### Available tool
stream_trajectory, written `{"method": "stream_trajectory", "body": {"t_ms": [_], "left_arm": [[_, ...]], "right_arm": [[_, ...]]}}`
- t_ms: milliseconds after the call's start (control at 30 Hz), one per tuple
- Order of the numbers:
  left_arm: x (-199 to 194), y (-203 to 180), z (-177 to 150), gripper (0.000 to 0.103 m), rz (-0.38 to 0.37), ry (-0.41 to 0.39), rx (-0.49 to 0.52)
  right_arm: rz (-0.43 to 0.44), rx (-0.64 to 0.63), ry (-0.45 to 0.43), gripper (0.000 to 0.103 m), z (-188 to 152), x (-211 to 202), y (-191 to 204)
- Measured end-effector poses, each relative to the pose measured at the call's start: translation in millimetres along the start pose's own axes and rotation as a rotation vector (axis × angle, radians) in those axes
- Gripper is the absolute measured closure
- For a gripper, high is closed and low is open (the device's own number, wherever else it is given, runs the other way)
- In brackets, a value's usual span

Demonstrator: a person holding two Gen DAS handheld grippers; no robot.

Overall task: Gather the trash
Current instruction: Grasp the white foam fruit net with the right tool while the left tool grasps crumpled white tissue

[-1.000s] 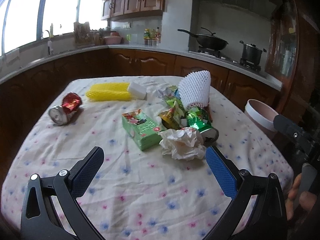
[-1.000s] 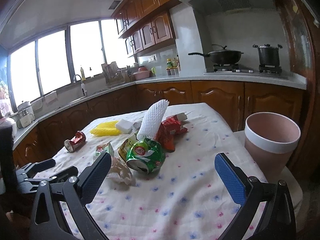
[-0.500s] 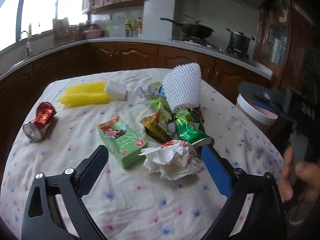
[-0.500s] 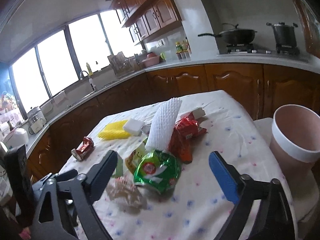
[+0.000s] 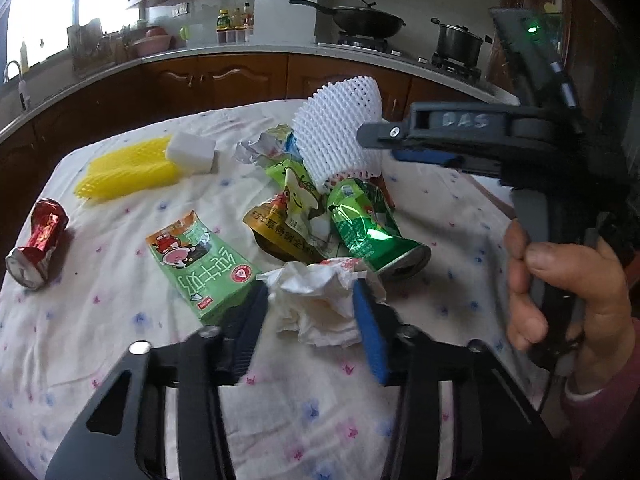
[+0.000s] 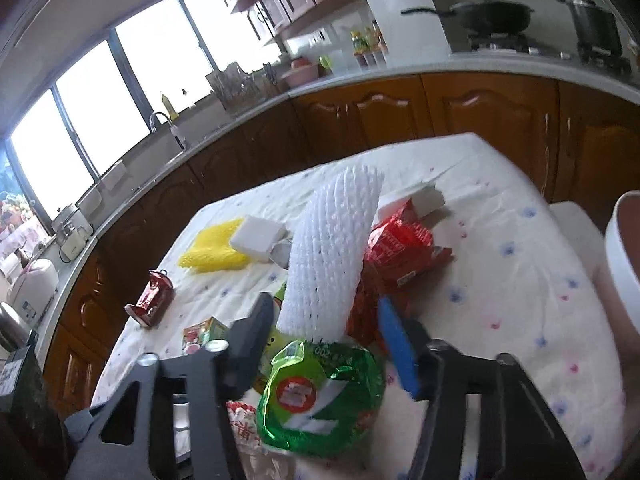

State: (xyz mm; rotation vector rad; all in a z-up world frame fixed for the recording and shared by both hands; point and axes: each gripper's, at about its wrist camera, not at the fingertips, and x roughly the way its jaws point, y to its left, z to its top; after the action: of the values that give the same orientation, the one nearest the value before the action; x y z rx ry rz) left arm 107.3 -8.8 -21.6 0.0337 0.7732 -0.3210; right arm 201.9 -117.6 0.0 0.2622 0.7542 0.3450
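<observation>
Pinching with the left gripper (image 5: 308, 292) at a crumpled white paper tissue (image 5: 320, 308), black finger pressing its left side and blue pad (image 5: 368, 320) its right, low over the white flower-printed tablecloth (image 5: 120, 360). Lying just beside that tissue: a flattened green cardboard drink carton (image 5: 200, 264) to the left, a dented shiny green drink can (image 5: 368, 232) behind and touching it, and yellow-green crinkled snack wrappers (image 5: 288, 216) heaped against the can.

Bracketing with the right gripper (image 6: 325, 302) the lower end of a white foam fruit net sleeve (image 6: 332, 248), which is leaning tilted on the heap above the green can. Fingers drawn fairly near each other on either side of the sleeve; cannot tell whether actually touching or clamping it, since a sliver of red is showing between sleeve and blue pad. In the left wrist view, reaching in from the right at sleeve height, with the person's right hand (image 5: 568, 288) wrapping the handle.

Resting behind the sleeve: a crumpled red plastic wrapper (image 6: 400, 244). Lying well apart at the far left: a crushed red drink can (image 5: 38, 240) on its side. Sitting near the far edge: a yellow foam net (image 5: 124, 168) with a white rectangular sponge block (image 5: 190, 152) touching it. Standing off the table's right side: a pink round bin with a white rim (image 6: 624, 264).
</observation>
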Motion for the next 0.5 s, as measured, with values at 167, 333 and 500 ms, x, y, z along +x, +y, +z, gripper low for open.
{"method": "stream_trajectory", "body": {"t_ms": [167, 333, 500], "left_arm": [[-2, -2, -1, 0.097, -0.001, -0.005, 0.011], [-18, 1, 3, 0.098, 0.013, -0.053, 0.007], [-38, 7, 15, 0.099, 0.0, -0.116, -0.027]], "right_arm": [[0.02, 0.011, 0.033, 0.091, -1, 13, -2], [0.045, -0.009, -0.022, 0.092, -3, -9, 5], [0.06, 0.01, -0.07, 0.092, -2, -43, 1]]}}
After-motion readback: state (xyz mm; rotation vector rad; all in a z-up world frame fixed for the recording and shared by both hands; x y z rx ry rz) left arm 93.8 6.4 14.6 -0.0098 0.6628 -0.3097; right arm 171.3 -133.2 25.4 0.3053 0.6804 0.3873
